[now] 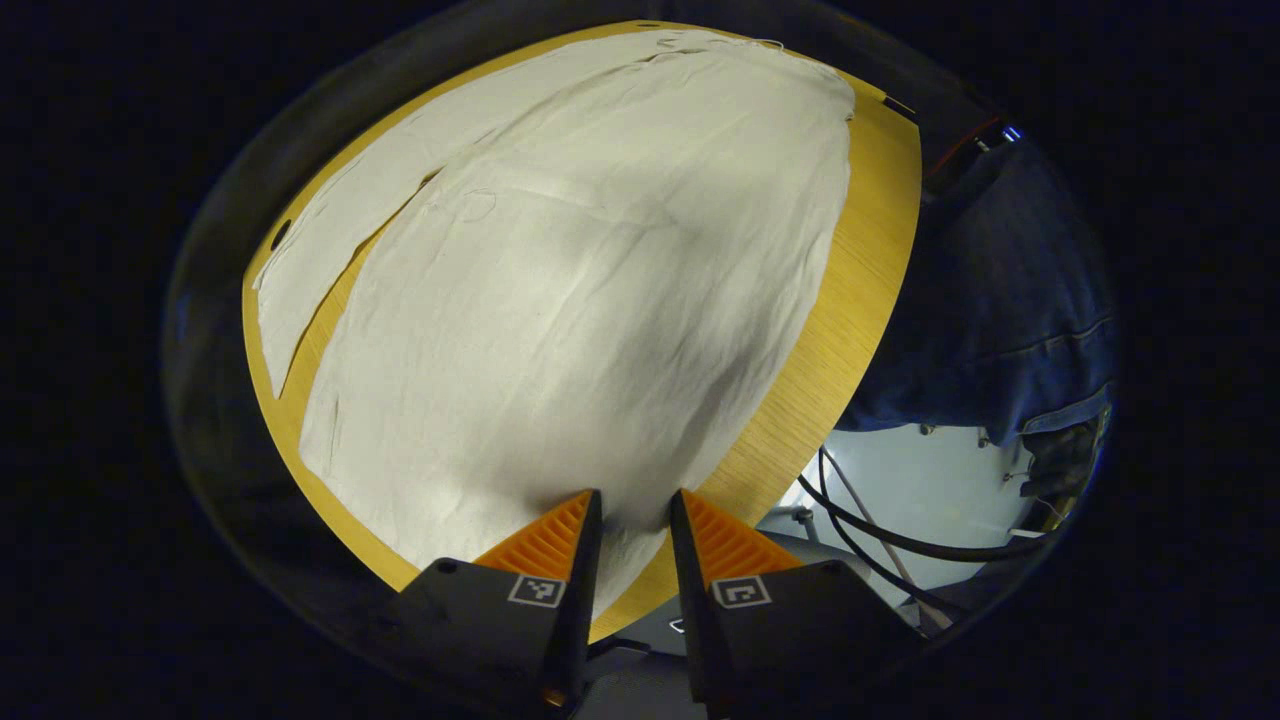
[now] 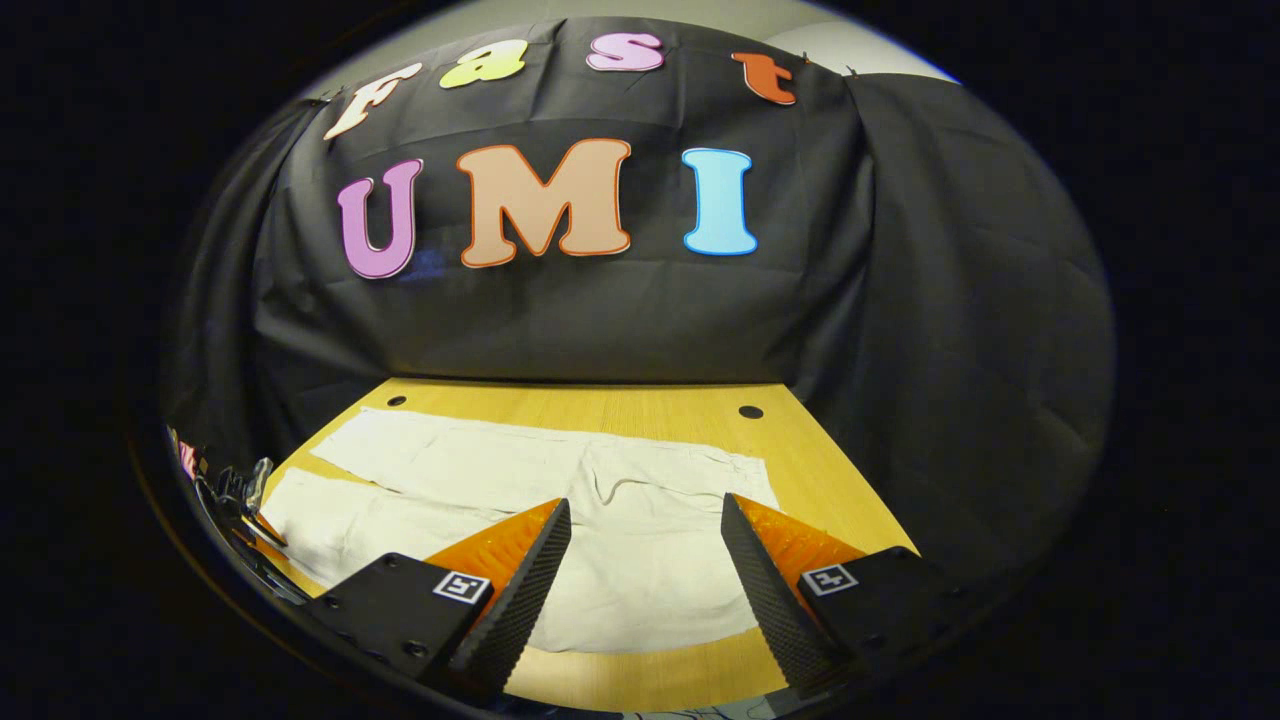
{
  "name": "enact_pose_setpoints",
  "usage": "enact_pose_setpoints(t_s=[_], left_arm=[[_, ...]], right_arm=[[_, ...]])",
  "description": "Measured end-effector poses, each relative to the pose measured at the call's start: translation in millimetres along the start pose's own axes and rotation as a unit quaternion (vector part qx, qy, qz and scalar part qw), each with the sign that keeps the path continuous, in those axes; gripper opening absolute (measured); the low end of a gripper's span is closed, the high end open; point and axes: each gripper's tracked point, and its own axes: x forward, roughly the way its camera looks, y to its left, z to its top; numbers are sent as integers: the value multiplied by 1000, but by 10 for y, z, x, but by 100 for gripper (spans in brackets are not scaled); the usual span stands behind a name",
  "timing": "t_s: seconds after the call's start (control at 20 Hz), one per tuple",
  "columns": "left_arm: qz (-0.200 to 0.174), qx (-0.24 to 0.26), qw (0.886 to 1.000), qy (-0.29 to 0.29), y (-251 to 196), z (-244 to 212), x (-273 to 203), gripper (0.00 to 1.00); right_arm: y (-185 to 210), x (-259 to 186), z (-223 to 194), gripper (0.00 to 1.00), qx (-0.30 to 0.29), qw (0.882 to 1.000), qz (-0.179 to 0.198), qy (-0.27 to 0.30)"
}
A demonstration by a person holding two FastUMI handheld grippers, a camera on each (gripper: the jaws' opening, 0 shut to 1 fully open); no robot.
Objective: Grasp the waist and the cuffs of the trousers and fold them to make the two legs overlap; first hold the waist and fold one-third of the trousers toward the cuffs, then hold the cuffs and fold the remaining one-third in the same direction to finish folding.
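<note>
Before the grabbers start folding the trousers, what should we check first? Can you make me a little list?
1. Trousers lie spread flat on the table: ok.
2. The two legs already overlap: not ok, a strip of table shows between them in the left gripper view.
3. Left gripper is at the cloth's near edge, fingers apart with cloth between them: ok.
4. Left gripper has clamped the cloth: not ok, not yet.
5. Right gripper is open over the trousers: ok.
6. Right gripper touches the cloth: cannot tell.
</note>
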Motion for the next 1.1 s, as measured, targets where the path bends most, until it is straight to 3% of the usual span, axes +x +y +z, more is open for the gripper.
enact_pose_setpoints(t_s=[0.15,0.45,0.6,0.85,1.1], left_arm=[[6,-7,1000,8,41,19,32,2],[11,25,999,31,20,21,25,0],[14,32,999,39,17,25,38,0],[16,30,998,46,23,24,47,0],[17,19,998,51,16,30,50,0]], right_arm=[[-75,85,-162,97,-15,1000,3,17],[-178,251,-540,96,-64,995,39,65],[-214,319,-897,96,-112,984,80,116],[-307,416,-1458,98,-199,948,138,207],[-314,410,-1885,98,-302,890,204,275]])
